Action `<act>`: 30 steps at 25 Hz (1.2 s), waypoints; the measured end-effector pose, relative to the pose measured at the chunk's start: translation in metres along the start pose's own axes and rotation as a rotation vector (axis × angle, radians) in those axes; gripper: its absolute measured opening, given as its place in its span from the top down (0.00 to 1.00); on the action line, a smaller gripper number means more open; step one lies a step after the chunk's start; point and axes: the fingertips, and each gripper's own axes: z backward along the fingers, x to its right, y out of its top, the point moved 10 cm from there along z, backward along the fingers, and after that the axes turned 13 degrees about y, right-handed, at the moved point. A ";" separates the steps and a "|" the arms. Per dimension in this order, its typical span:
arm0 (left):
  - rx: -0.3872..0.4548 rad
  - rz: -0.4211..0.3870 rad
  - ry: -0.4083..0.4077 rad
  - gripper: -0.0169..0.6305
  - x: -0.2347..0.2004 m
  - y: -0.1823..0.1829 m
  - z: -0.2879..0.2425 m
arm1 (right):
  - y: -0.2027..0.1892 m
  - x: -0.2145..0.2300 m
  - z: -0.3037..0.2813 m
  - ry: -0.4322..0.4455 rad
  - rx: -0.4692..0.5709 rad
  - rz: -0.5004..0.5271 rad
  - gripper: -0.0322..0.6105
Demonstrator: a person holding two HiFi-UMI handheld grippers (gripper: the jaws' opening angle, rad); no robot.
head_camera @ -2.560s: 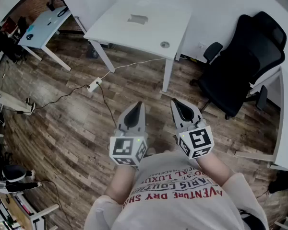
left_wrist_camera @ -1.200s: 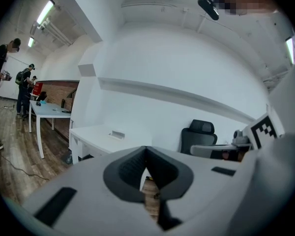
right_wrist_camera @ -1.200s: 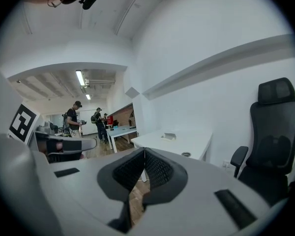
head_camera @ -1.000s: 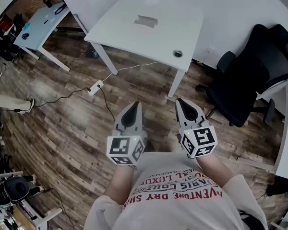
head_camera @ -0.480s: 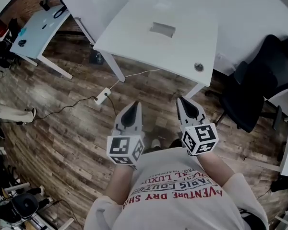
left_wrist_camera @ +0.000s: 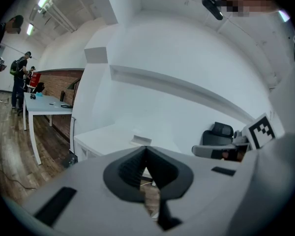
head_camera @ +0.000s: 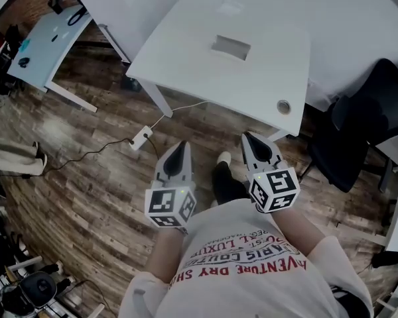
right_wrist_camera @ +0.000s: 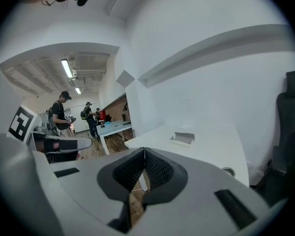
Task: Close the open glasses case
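I hold grey L gripper (head_camera: 180, 146) & R gripper (head_camera: 249, 139), jaws pinched together, empty, near white rectangular desk (head_camera: 179, 52) w/ open grey glasses case (head_camera: 230, 46).

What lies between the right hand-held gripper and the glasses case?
Head view: a strip of wood floor, then bare white tabletop up to the glasses case. Nothing else stands before the right hand-held gripper.
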 end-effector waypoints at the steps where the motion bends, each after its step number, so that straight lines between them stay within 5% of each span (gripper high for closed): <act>1: -0.002 -0.002 0.000 0.98 -0.001 0.003 -0.011 | 0.003 0.008 -0.010 0.000 0.000 -0.005 0.93; 16: -0.050 -0.051 -0.075 0.98 0.023 0.077 -0.229 | 0.071 0.167 -0.121 -0.044 0.013 -0.057 0.93; 30: -0.235 -0.129 -0.220 0.98 0.035 0.063 -0.370 | 0.062 0.252 -0.163 -0.226 -0.051 -0.161 0.93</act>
